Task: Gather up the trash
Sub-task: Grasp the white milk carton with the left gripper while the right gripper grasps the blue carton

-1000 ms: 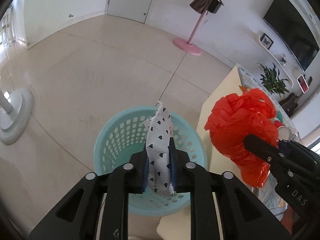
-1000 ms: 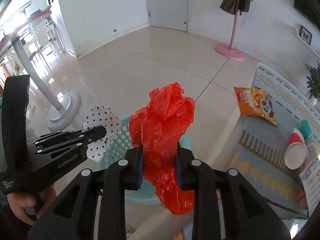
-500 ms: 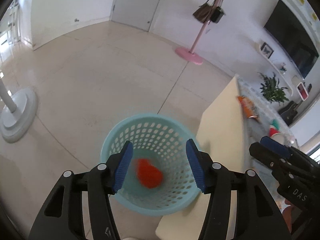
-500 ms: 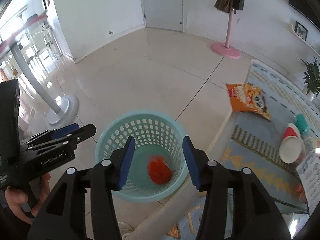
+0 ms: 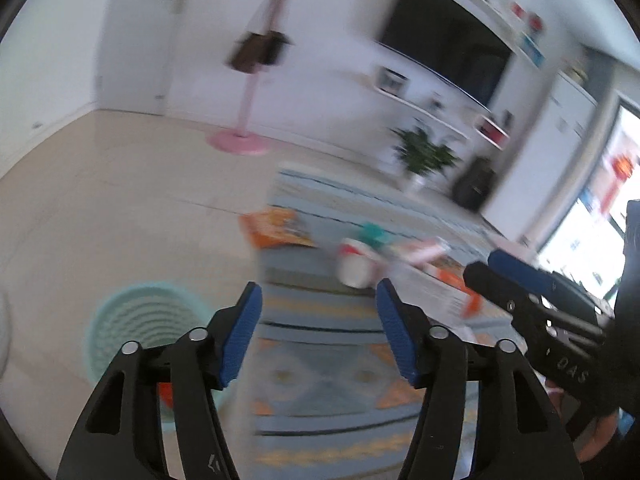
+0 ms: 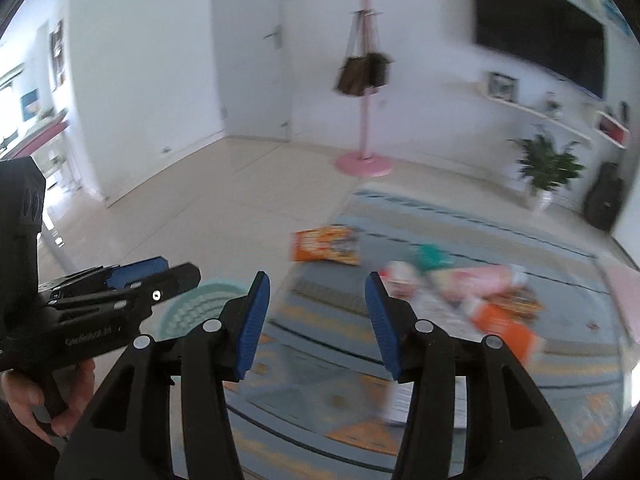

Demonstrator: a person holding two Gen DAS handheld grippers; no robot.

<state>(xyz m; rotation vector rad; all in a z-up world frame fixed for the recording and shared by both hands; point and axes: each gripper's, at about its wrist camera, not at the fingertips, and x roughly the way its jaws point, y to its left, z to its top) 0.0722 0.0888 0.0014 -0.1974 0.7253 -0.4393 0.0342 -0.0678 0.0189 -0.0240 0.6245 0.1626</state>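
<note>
a bright living room, pale tiled floor, a black tv on the white wall, and a pink coat stand (image 6: 363, 92) with a brown bag hanging off it. everything is smeared with motion blur, so fine detail is hard to call. across the lower right runs the table with its patterned blue cloth (image 6: 460, 216), and that is where the rubbish lies. the teal basket (image 5: 140, 320) sits on the floor just off the table's left edge, low enough that trash can simply be dropped in; something red-orange shows inside it behind the left tool's finger.

on the cloth, an orange snack bag (image 6: 326, 244) lies flat at the near-left end. past it is a cluster: a white-and-red paper cup (image 6: 398, 276), a small teal thing, pink and orange wrappers (image 6: 496, 316), too blurred to sort apart.

the left gripper (image 5: 318, 320) has its blue pads spread wide with nothing between them. the right gripper (image 6: 316, 316) matches it, fingers well apart and empty. both point over the cloth toward the cup and snack bag, which reads as lining up for a fresh pick; the wide spread suits bulky, crumpled wrappers.
</note>
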